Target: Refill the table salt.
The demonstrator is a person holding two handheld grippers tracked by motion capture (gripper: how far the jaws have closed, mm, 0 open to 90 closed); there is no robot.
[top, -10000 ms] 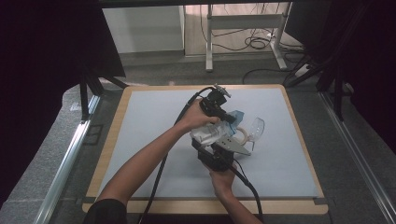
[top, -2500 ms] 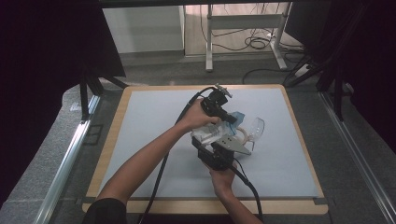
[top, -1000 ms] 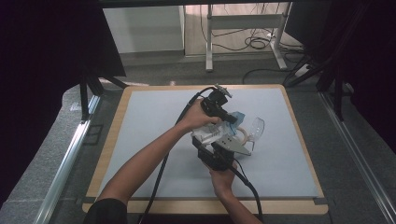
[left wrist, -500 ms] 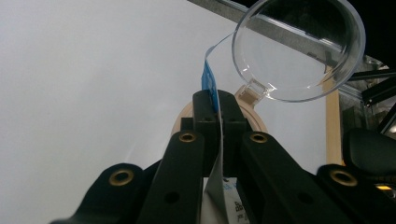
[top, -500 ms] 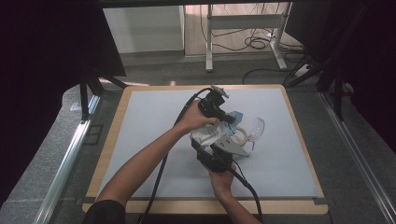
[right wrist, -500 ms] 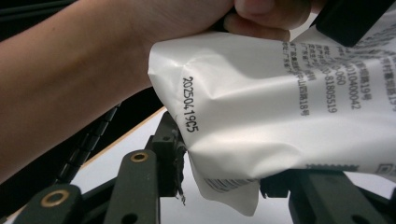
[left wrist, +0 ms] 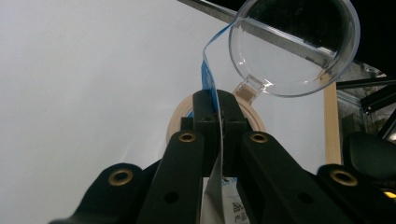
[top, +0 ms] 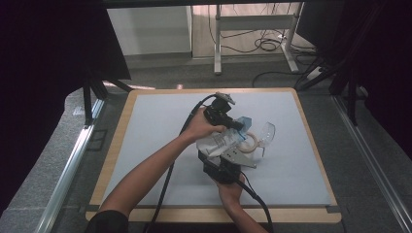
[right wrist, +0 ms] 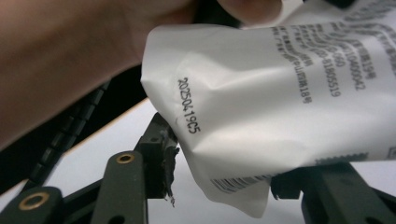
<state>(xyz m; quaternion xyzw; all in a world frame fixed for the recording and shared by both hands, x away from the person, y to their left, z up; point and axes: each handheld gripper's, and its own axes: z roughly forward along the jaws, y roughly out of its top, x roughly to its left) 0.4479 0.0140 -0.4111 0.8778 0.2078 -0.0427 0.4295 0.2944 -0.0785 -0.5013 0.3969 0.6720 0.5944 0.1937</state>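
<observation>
Near the bench [top: 145,121] middle, toward its right edge: white pouch [right wrist: 280,116] beside clear lidded cup [left wrist: 292,46]. Left hand-held gripper [left wrist: 215,100] clamped on pouch's blue edge. Right hand-held gripper [right wrist: 219,182] apart, jaws either side of pouch's lower corner.

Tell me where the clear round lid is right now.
In the high view the clear round lid lies right of centre on the table, just beyond the beige ring and the packet.

A lab-style recording bench, not a home.

The wood-edged work board [top: 311,145] lay on a grey bench between metal rails [top: 68,170], hemmed by black curtains [top: 48,43]; beyond it stood a bare metal-legged desk [top: 252,22] with loose cables [top: 265,46] on the floor.
</observation>
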